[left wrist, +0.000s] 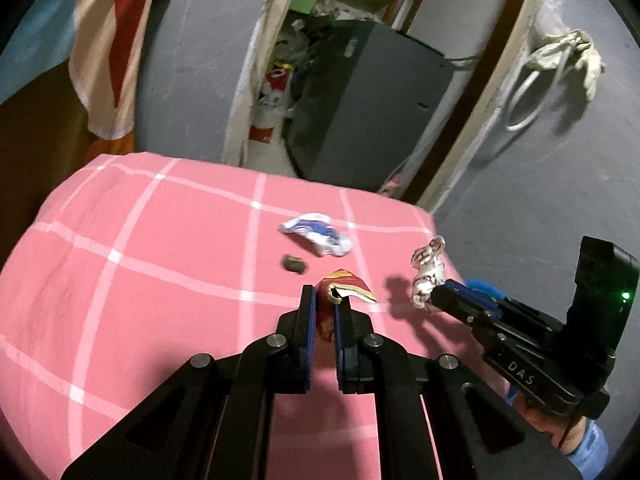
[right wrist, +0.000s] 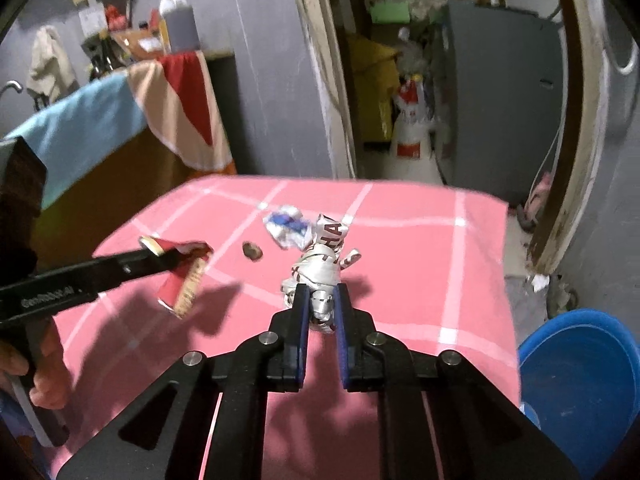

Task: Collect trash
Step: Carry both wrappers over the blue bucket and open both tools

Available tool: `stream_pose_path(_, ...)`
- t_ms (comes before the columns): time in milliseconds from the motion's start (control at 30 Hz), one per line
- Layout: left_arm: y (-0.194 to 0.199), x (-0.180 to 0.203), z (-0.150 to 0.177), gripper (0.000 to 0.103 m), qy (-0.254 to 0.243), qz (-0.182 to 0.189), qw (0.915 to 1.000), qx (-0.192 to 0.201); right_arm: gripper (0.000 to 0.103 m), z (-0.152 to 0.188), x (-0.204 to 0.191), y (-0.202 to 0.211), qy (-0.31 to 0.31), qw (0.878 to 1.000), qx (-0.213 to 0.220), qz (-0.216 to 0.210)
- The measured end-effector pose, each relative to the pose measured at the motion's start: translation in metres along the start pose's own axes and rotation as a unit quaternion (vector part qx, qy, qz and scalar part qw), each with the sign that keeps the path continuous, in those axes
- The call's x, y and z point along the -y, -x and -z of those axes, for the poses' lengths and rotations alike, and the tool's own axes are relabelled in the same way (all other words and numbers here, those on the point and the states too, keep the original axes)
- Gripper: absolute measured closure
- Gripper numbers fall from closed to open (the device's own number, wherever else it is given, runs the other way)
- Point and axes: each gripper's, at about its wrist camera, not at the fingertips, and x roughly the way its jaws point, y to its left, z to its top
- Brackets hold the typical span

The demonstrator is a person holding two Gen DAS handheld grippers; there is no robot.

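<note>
My left gripper (left wrist: 325,296) is shut on a crumpled red and gold wrapper (left wrist: 344,290), held above the pink checked cloth (left wrist: 160,264). In the right wrist view the left gripper (right wrist: 168,256) grips that red wrapper (right wrist: 180,284) at the left. My right gripper (right wrist: 321,292) is shut on a crumpled white wrapper with dark red letters (right wrist: 324,264); it appears at the right of the left wrist view as the right gripper (left wrist: 434,300) with the white wrapper (left wrist: 428,276). A blue and white wrapper (left wrist: 318,236) (right wrist: 288,228) and a small brown lump (left wrist: 295,264) (right wrist: 252,250) lie on the cloth.
A blue bucket (right wrist: 580,380) stands on the floor beside the table's right edge. Behind the table, a doorway leads to a grey cabinet (left wrist: 360,100) and a red and white bag (right wrist: 410,128). A striped towel (left wrist: 104,52) hangs at the left. A hand (right wrist: 48,372) holds the left tool.
</note>
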Motion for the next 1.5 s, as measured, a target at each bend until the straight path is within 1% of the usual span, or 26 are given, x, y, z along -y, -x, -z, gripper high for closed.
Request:
stream_pose_path(167,0.007,0.018,0.003,0.097,0.001,0.039,0.9988,0.031,0.093,0.004,0.003,0.047,0.001,0.996,0.092,0.008)
stream_pose_path(300,0.019,0.043,-0.001,0.097,-0.019,0.059,0.9956,0.07,0.093,0.007,0.006,0.086,0.005,0.985,0.168,0.03)
stream_pose_path(400,0.029,0.068,-0.003,0.097,-0.04,0.075,0.9912,0.101,0.093,0.011,0.012,0.111,0.003,0.976,0.211,0.052)
stream_pose_path(533,0.035,0.101,-0.003,0.097,-0.065,0.094,0.9852,0.128,0.093,0.018,0.022,0.138,-0.001,0.964,0.252,0.089)
stream_pose_path(733,0.027,0.143,-0.001,0.097,-0.081,0.131,0.9777,0.143,0.093,0.03,0.038,0.166,-0.011,0.948,0.286,0.137)
stream_pose_path(867,0.019,0.169,0.001,0.097,-0.098,0.144,0.9737,0.147,0.093,0.037,0.049,0.181,-0.016,0.94,0.297,0.167)
stream_pose_path(967,0.01,0.184,0.002,0.097,-0.105,0.148,0.9736,0.138,0.093,0.042,0.06,0.189,-0.027,0.936,0.294,0.19)
stream_pose_path(1067,0.0,0.196,0.004,0.097,-0.116,0.141,0.976,0.119,0.093,0.047,0.074,0.191,-0.051,0.936,0.278,0.208)
stream_pose_path(1133,-0.006,0.201,0.007,0.097,-0.12,0.14,0.9772,0.105,0.092,0.051,0.086,0.191,-0.074,0.938,0.263,0.212)
stream_pose_path(1400,-0.037,0.213,0.015,0.097,-0.112,0.142,0.9823,0.047,0.091,0.061,0.113,0.187,-0.139,0.937,0.225,0.227)
stream_pose_path(1500,-0.047,0.215,0.017,0.097,-0.111,0.141,0.9832,0.034,0.091,0.065,0.123,0.183,-0.159,0.938,0.207,0.229)
